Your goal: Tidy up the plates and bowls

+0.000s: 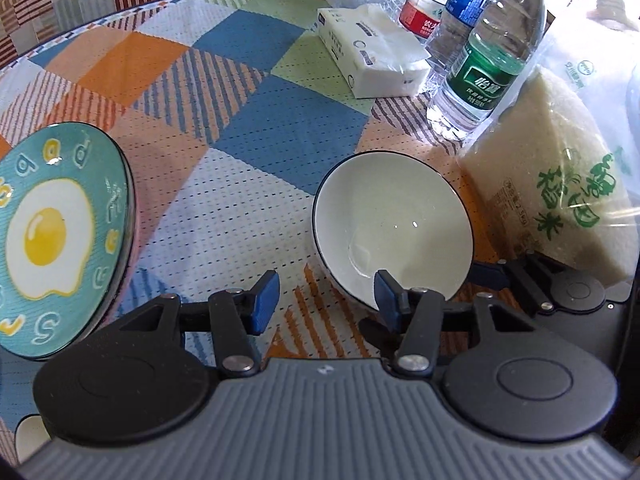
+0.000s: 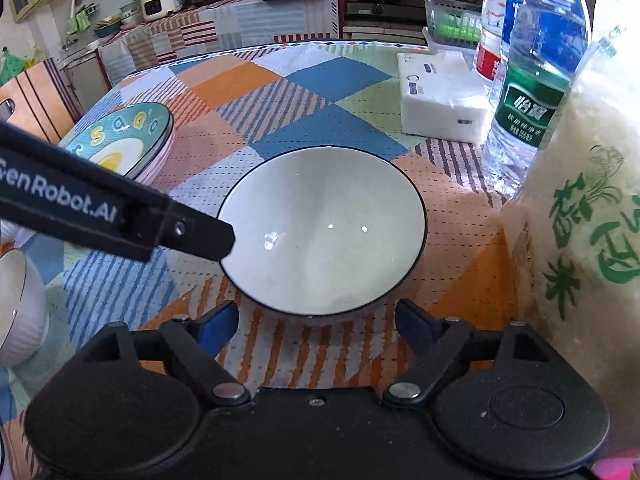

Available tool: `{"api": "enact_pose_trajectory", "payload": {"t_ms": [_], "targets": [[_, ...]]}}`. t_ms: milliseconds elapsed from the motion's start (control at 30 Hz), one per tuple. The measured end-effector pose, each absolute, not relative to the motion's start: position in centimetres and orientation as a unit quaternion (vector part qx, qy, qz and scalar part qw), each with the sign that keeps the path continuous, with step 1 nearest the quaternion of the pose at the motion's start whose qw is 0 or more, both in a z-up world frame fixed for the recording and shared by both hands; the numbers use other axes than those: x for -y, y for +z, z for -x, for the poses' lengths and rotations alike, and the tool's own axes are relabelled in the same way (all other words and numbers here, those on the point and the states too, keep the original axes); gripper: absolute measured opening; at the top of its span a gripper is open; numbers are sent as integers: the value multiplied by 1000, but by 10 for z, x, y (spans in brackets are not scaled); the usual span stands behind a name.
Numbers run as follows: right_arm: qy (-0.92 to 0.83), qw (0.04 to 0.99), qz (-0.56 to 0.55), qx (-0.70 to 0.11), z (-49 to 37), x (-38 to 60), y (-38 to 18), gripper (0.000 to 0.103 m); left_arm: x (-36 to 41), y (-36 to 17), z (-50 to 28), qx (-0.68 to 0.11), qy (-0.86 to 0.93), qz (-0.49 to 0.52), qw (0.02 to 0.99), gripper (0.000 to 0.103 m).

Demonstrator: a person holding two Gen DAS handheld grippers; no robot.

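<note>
A white bowl with a dark rim [image 1: 394,224] [image 2: 322,232] sits on the patterned tablecloth. My left gripper [image 1: 326,300] is open, its right finger [image 1: 388,298] at the bowl's near-left rim. It also shows in the right wrist view as a black finger [image 2: 192,236] touching the bowl's left rim. My right gripper [image 2: 316,326] is open and empty just in front of the bowl. A teal plate with a fried-egg picture [image 1: 56,240] [image 2: 124,144] lies on a stack at the left. Another white bowl [image 2: 18,308] is at the far left edge.
A bag of rice [image 1: 556,196] [image 2: 580,240] stands close to the right of the bowl. Water bottles [image 1: 488,60] [image 2: 532,92], a tissue pack [image 1: 372,48] [image 2: 440,96] and a green basket [image 2: 456,20] are at the back right.
</note>
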State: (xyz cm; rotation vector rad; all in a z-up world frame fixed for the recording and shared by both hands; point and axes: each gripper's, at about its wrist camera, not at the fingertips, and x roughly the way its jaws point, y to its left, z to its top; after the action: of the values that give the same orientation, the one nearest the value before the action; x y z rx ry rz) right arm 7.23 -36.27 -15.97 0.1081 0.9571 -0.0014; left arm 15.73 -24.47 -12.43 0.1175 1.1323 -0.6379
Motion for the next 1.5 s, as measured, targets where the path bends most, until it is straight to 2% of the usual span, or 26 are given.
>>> {"api": "enact_pose_trajectory", "payload": {"t_ms": [167, 233, 300, 400, 600, 1000, 1500], "targets": [[4, 887, -62, -458, -84, 365, -171, 89, 250, -137, -166, -522, -284, -45, 803, 46], [6, 890, -56, -452, -85, 363, -173, 89, 251, -139, -168, -518, -284, -40, 805, 38], [5, 894, -50, -445, -84, 362, -176, 89, 251, -141, -171, -521, -287, -36, 803, 24], [6, 899, -41, -436, -83, 361, -177, 89, 250, -145, -174, -528, -297, -20, 795, 14], [14, 906, -11, -424, -81, 353, -177, 88, 250, -141, -167, -517, -294, -58, 802, 13], [60, 912, 8, -406, -107, 316, -157, 87, 205, -118, -188, -508, -256, -52, 821, 13], [79, 905, 24, -417, -145, 294, -178, 86, 186, -142, -221, -524, -234, -48, 818, 13]]}}
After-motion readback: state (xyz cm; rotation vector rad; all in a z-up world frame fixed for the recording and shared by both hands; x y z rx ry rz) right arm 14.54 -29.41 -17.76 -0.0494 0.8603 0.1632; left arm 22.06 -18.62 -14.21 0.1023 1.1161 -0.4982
